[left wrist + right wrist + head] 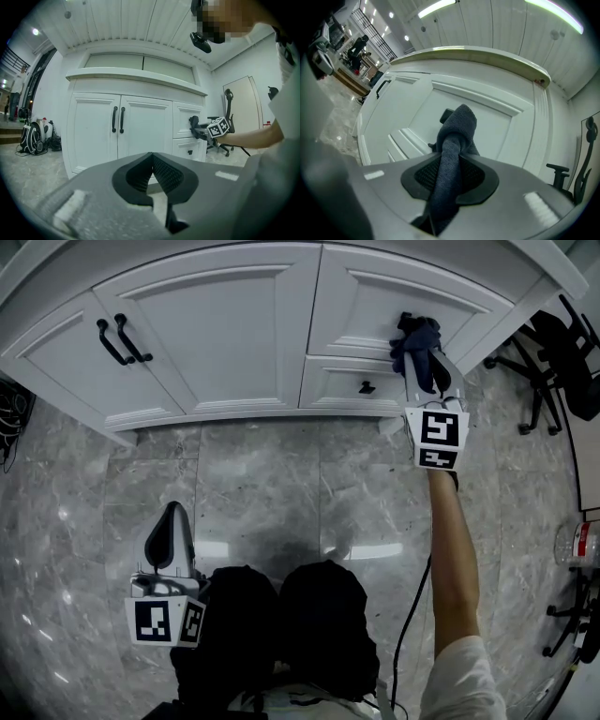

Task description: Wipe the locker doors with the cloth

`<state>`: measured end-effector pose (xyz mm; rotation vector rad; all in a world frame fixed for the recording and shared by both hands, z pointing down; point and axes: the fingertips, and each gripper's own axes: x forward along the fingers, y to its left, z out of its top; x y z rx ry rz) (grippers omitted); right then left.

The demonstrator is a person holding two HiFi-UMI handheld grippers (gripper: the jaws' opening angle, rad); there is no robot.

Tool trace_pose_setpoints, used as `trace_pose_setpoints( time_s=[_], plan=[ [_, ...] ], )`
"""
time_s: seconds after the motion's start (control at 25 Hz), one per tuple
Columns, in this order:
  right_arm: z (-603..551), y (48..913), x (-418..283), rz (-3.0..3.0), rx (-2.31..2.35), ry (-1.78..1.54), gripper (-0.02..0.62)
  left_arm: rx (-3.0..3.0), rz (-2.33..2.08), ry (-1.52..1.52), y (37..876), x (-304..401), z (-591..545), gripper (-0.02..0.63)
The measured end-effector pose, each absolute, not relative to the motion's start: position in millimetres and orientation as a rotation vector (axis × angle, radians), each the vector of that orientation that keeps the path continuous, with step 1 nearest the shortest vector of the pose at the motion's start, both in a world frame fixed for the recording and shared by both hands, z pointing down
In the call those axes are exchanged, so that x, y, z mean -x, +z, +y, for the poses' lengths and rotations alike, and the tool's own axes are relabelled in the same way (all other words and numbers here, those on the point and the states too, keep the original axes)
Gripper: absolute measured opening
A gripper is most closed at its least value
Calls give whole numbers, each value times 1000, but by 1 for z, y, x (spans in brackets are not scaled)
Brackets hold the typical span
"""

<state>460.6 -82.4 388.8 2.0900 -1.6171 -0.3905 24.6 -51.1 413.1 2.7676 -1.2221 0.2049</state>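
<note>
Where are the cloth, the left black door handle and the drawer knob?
cloth [453, 140]: right gripper view, fold sticking out past the jaws.
left black door handle [114, 120]: left gripper view, middle of the bar.
drawer knob [367, 387]: head view, its centre.

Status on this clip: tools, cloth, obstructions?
Right tool shut on cloth, cloth at upper right door. Left tool shut, empty, held low. Nothing blocking.

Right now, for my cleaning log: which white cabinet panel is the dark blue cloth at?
The upper right panel, above the black-knobbed drawer, not the double doors.
</note>
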Motion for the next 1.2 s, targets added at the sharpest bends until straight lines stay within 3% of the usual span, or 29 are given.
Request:
trace_pose_setpoints(
  time_s=[0.4,0.8,1.2],
  plan=[
    [-118,391,-395,-1775,-2161,-337,86,-2754,-1227,192,415,-17,-51,2],
    [-122,388,-390,-1890,-2478,-133,84,-2738,-1240,172,417,-1,-55,2],
    [-120,419,-382,-1887,-2432,-66,83,-2729,-1235,158,420,8,-59,2]
  ],
)
